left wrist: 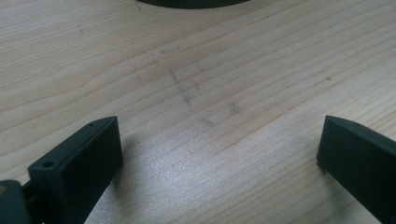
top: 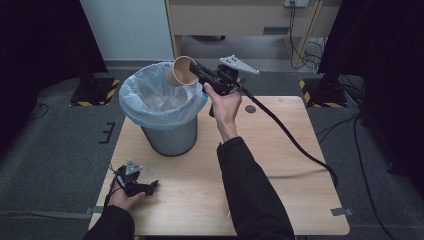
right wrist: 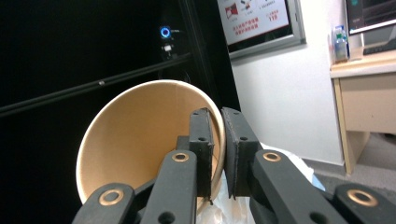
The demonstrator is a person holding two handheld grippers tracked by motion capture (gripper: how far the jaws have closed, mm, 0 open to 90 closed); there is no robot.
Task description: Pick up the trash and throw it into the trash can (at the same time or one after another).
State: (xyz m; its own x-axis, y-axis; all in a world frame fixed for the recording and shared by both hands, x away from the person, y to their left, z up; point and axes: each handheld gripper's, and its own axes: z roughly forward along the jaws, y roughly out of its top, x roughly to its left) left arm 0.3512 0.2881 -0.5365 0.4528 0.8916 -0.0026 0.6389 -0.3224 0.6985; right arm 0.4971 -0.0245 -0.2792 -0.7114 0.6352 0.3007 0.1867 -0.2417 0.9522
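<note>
Pinched by its wall in the right gripper (top: pixel 192 67), one paper cup (top: pixel 181 71) is held over one lined bin (top: pixel 162 107); left gripper (top: pixel 150 186) rests released, near left. No writing is legible.

Upper centre: paper cup (top: pixel 180 71) over the bin's (top: pixel 167 135) right rim, pinched by right gripper (top: pixel 196 69). Lower left: left gripper (top: pixel 150 187) on table (top: pixel 280 200).
</note>
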